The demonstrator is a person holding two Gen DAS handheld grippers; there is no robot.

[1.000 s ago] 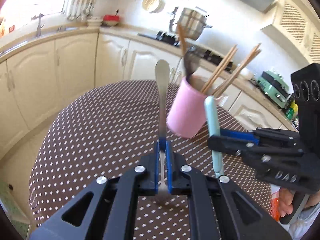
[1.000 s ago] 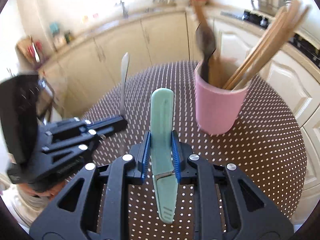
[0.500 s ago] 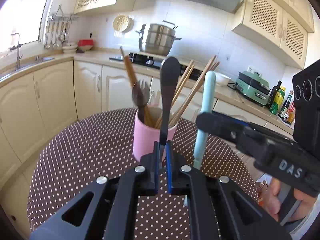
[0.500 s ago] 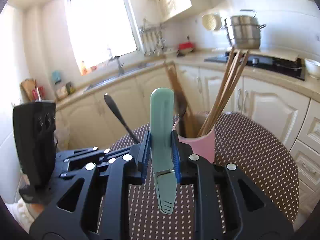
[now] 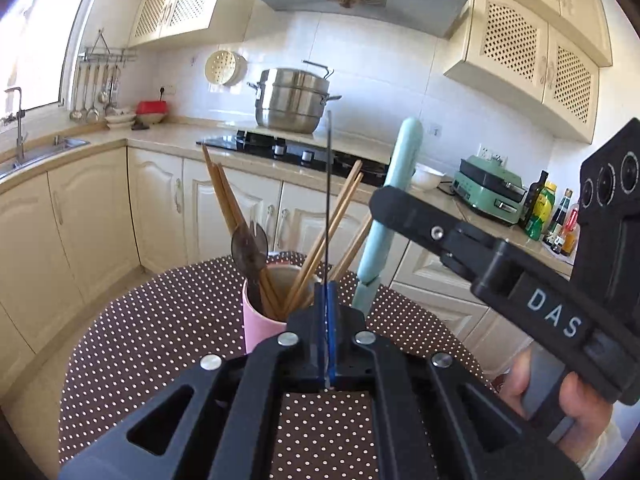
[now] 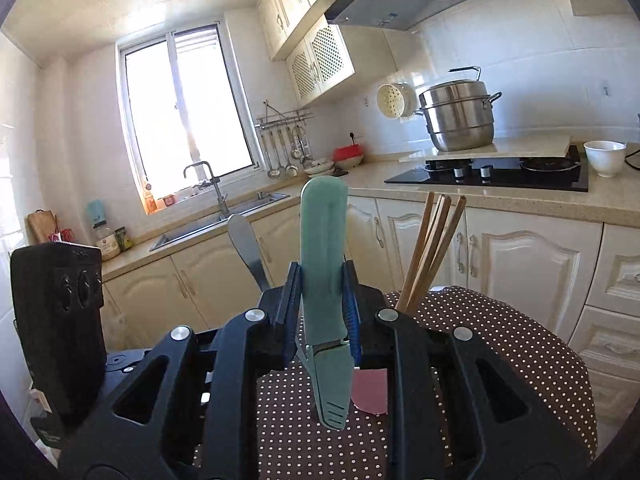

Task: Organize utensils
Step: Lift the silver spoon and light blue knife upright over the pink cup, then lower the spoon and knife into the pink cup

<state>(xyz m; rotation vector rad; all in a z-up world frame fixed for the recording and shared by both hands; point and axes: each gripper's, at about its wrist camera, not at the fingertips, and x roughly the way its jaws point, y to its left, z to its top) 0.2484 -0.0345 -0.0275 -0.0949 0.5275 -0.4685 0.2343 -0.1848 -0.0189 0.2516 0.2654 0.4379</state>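
A pink cup (image 5: 260,322) stands on the round brown dotted table (image 5: 168,320) and holds wooden chopsticks (image 5: 320,244) and a dark fork (image 5: 248,246). My left gripper (image 5: 326,308) is shut on a thin metal utensil (image 5: 329,200), seen edge-on and upright, just right of the cup's mouth. My right gripper (image 6: 322,292) is shut on a mint green knife (image 6: 324,264), upright, handle end up. In the right wrist view the cup (image 6: 370,394) is mostly hidden behind the fingers; the chopsticks (image 6: 430,248) rise to the right. The knife (image 5: 396,196) also shows in the left wrist view.
The table stands in a kitchen with cream cabinets (image 5: 80,220). A hob (image 6: 492,174) with a steel steamer pot (image 6: 456,116) is on the back counter, a sink (image 6: 216,220) at the left. A green appliance (image 5: 490,188) and bottles (image 5: 544,208) stand at the right.
Both grippers have tilted up from looking down at the table to facing the back wall and have closed in on the cup. The metal utensil has turned edge-on.
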